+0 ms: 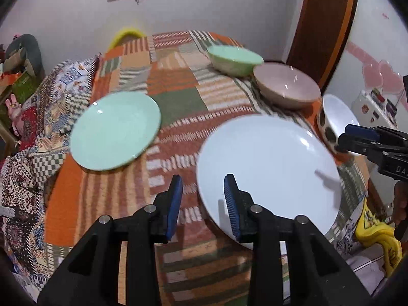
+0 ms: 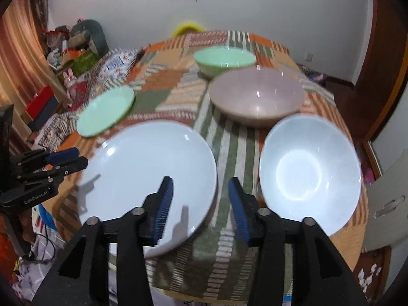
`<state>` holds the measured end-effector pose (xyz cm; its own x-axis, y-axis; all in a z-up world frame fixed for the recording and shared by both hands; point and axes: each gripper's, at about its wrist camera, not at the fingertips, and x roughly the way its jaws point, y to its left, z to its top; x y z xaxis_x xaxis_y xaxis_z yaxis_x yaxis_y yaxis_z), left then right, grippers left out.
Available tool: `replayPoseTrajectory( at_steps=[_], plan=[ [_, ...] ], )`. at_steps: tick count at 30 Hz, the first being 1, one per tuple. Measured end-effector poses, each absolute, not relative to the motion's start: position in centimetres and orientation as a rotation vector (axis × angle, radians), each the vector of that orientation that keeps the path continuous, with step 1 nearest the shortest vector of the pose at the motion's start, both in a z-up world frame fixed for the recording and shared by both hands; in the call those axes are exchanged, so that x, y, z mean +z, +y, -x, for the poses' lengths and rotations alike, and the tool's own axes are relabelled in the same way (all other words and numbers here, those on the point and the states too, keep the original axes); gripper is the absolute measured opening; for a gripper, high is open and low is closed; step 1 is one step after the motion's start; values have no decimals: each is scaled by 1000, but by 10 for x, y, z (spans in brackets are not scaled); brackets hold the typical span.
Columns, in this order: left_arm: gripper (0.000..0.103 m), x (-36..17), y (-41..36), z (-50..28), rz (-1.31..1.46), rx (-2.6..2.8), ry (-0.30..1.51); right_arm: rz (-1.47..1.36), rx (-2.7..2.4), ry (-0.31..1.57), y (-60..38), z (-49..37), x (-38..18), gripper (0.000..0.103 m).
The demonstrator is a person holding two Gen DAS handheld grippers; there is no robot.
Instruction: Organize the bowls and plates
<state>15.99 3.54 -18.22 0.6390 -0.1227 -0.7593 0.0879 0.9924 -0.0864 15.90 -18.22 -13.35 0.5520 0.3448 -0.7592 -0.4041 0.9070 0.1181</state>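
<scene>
**Blue-padded jaws parted and empty over the white plate**

Blue ribbed pads line both grippers, and both stand part-way open with nothing between them. The left gripper (image 1: 203,205) hangs over the near left rim of the wide, glossy white ceramic plate (image 1: 267,168), one pad above the rim, the other above bare cloth. The right gripper (image 2: 200,206) hovers over the gap between that plate's right rim and the white ceramic bowl with a dark-spotted outside (image 2: 309,176).

All the crockery lies on the patchwork cloth in orange, green and cream (image 1: 178,81) that covers the worktop. The white plate and white bowl sit along its near edge, just apart. The mint-green plate (image 1: 116,131) lies toward the left edge, well away from them. Behind the white bowl comes the pale pink bowl (image 2: 257,99), and beyond it, near the far edge, the mint-green bowl (image 2: 224,60), close beside the pink one.

My reading is that a fresh pick is being chosen. Stacking like with like looks sensible: bite a rim squarely with one pad above and one below, lift level, and lower gently, since glazed ware slips and chips. Keep the two grippers from crowding each other over the white plate.
</scene>
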Motion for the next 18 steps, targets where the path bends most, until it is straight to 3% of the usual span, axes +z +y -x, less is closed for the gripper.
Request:
replayPoseTrajectory(
  at_steps=[7,11,18],
  plan=[
    [37,-144,74,-153,81,-67,780,48,521,803,-159,-169,-103,52],
    [46,-127,103,-153,103,-7,726,35,561,774,-137,-179,-92,52],
    [48,-116,163,-169,148,111,699,29,639,760,-89,-195,-87,52]
  ],
)
